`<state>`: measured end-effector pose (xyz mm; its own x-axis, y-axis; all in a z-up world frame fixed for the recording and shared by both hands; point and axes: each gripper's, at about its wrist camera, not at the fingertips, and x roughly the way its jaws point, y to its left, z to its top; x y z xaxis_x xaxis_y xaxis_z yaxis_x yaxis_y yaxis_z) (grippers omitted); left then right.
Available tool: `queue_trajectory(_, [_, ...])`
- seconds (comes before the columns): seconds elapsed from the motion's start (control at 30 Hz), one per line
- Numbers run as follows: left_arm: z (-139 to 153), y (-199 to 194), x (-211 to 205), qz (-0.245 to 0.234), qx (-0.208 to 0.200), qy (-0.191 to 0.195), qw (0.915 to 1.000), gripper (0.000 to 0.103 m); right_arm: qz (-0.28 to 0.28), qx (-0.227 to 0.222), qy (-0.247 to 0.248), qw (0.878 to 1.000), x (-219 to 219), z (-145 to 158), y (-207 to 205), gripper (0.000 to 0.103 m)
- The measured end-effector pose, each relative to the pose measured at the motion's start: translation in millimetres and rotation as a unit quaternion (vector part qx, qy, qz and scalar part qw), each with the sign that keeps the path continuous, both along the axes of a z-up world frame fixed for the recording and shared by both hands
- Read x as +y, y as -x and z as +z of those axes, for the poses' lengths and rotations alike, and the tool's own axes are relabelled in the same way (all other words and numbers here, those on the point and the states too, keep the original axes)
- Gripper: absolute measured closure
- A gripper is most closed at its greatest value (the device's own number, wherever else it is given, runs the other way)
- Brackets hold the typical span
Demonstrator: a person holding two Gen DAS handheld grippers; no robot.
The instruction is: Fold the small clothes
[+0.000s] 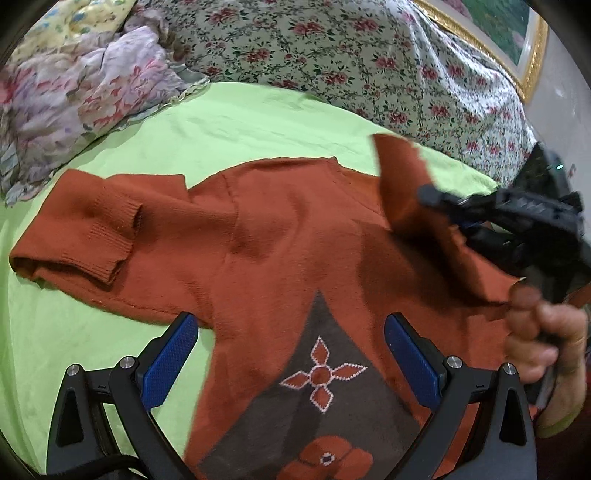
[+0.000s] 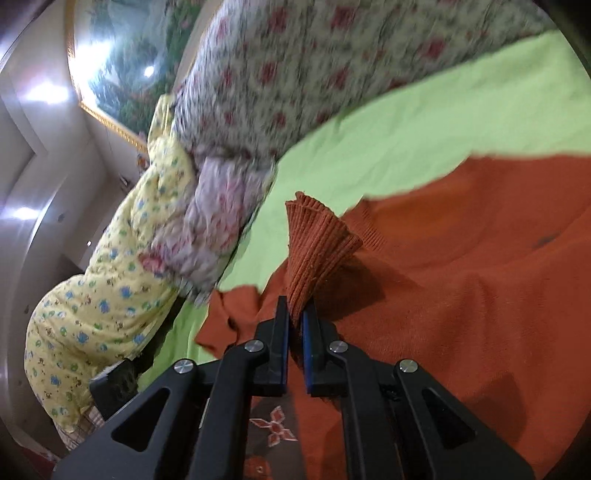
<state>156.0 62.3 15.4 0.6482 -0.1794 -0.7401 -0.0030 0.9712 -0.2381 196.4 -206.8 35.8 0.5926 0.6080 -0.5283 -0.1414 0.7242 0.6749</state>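
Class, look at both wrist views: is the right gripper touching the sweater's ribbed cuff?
Touching. The right wrist view shows the right gripper with its jaws shut on the ribbed cuff of the orange sweater, the knit pinched between the blue pads.

sweater (image 1: 280, 236): 1 | tools: 2 (left (image 1: 291, 354), right (image 2: 295, 321)) | green sheet (image 1: 236, 122): 1 | framed picture (image 1: 517, 33): 1

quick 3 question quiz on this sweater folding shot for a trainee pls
1. True or false: the left gripper is open above the orange sweater.
2. What is the right gripper shut on? A) the green sheet B) the sweater's ribbed cuff C) the yellow quilt
3. Fill in: the other sleeve lies folded across the sweater's ____ .

Key: 1 true; 2 B; 3 chest
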Motion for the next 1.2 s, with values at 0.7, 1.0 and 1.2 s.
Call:
queue_trajectory(0.7, [-43, -94, -29, -0.009, 0.077, 0.074, 0.9942, 0.008, -0.050, 0.006, -0.013, 0.999, -43, -4, 63, 0.048])
queue_trajectory(1.0, [-25, -72, -2, 0.009, 0.000, 0.063, 0.9980, 0.098, -0.212, -0.040, 0.060, 0.975, -141, 28, 132, 0.048])
queue_trajectory(1.2, [-34, -65, 15, 0.015, 0.003, 0.084, 0.9964, 0.098, -0.265, 0.011, 0.123, 0.956, -179, 23, 100, 0.043])
